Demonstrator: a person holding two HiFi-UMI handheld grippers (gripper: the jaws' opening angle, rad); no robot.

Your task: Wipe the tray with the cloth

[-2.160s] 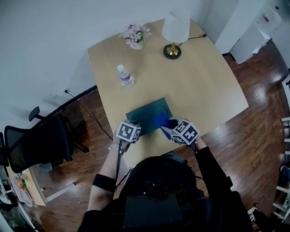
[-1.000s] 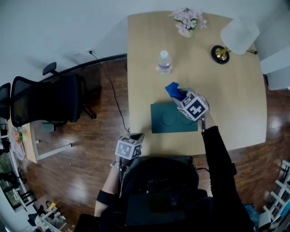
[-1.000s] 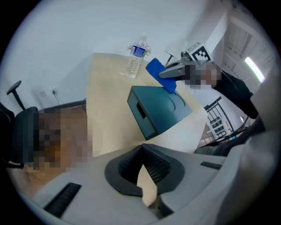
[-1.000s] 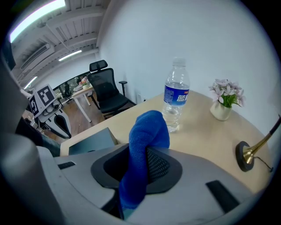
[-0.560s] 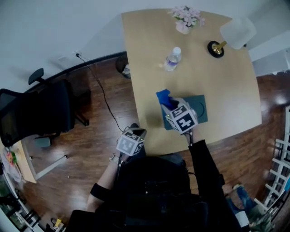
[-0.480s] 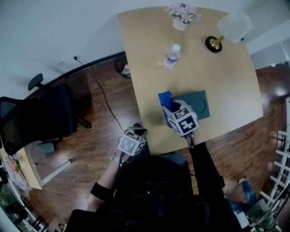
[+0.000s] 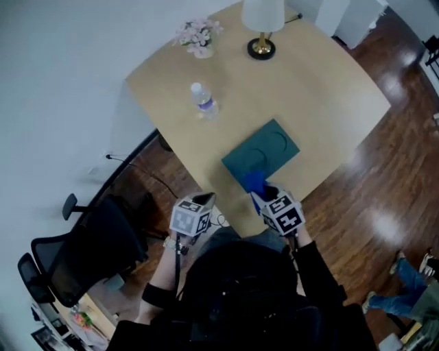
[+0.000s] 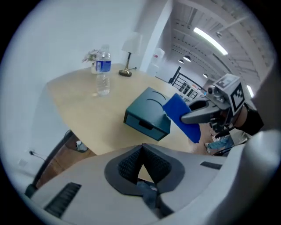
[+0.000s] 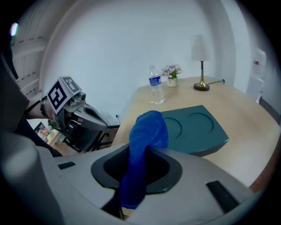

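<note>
**Head view:** A pale wooden table (image 7: 309, 89) carries a dark green tray (image 7: 264, 152) close to its near edge. Two shallow round hollows show in the tray's top. The right gripper (image 7: 261, 194) comes in from the near side and clasps a blue cloth (image 7: 254, 182), which lies over the tray's near corner. I cannot tell whether cloth and tray touch. The left gripper (image 7: 204, 199) is at the table's near edge, left of the tray and apart from it. Further off on the table are a water bottle (image 7: 204, 101), a small pot of pink flowers (image 7: 197, 35) and a lamp (image 7: 263, 20). A black office chair (image 7: 89, 247) stands on the wooden floor to the left.

**Left gripper view:** The left gripper (image 8: 142, 147) has its pads pressed together at the tips with nothing between them. Ahead, the tray (image 8: 147, 115) sits flat on the table. The cloth (image 8: 182, 116) hangs from the right gripper (image 8: 197, 115) just at the tray's right corner. The bottle (image 8: 103, 70), the flowers (image 8: 91, 56) and the lamp (image 8: 130, 49) stand at the far side.

**Right gripper view:** The right gripper (image 9: 145, 153) is clenched on the cloth (image 9: 148, 132). The cloth bulges out past the tips and trails down between the jaws. The tray (image 9: 195, 127) lies just beyond it. The left gripper (image 9: 74, 115) is off to the left. The bottle (image 9: 154, 85), the flowers (image 9: 171, 72) and the lamp (image 9: 200, 57) stand behind the tray.
</note>
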